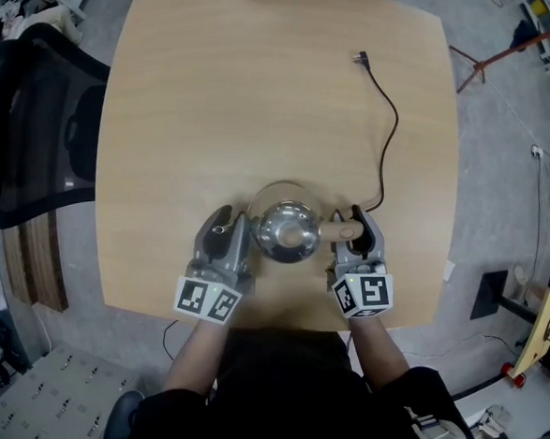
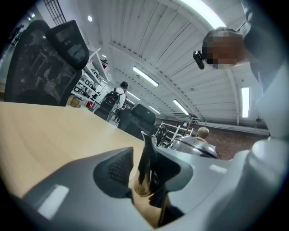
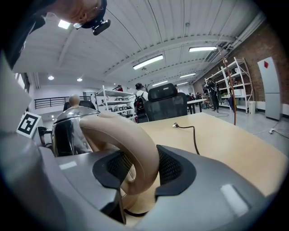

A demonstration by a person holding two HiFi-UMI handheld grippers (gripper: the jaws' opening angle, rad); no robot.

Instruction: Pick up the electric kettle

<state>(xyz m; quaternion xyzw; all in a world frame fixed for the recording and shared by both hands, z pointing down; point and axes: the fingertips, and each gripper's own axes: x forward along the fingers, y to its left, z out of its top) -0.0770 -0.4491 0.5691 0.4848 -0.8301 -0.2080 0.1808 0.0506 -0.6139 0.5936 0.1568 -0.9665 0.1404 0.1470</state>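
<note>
A polished steel electric kettle (image 1: 287,226) with a beige handle (image 1: 340,230) stands on the wooden table (image 1: 247,94) near its front edge. From the left, my left gripper (image 1: 242,229) meets the kettle's side. In the left gripper view the thin steel spout (image 2: 147,151) stands between the pads of the left gripper (image 2: 145,170), which look closed on it, and the lid (image 2: 195,145) shows behind. My right gripper (image 1: 354,221) comes in from the right. In the right gripper view both pads of the right gripper (image 3: 140,166) press on the curved handle (image 3: 135,142).
A black power cable (image 1: 388,126) runs from under the kettle's right side to a plug (image 1: 362,59) at the far right of the table. A black mesh office chair (image 1: 34,137) stands at the table's left. My body is close against the table's front edge.
</note>
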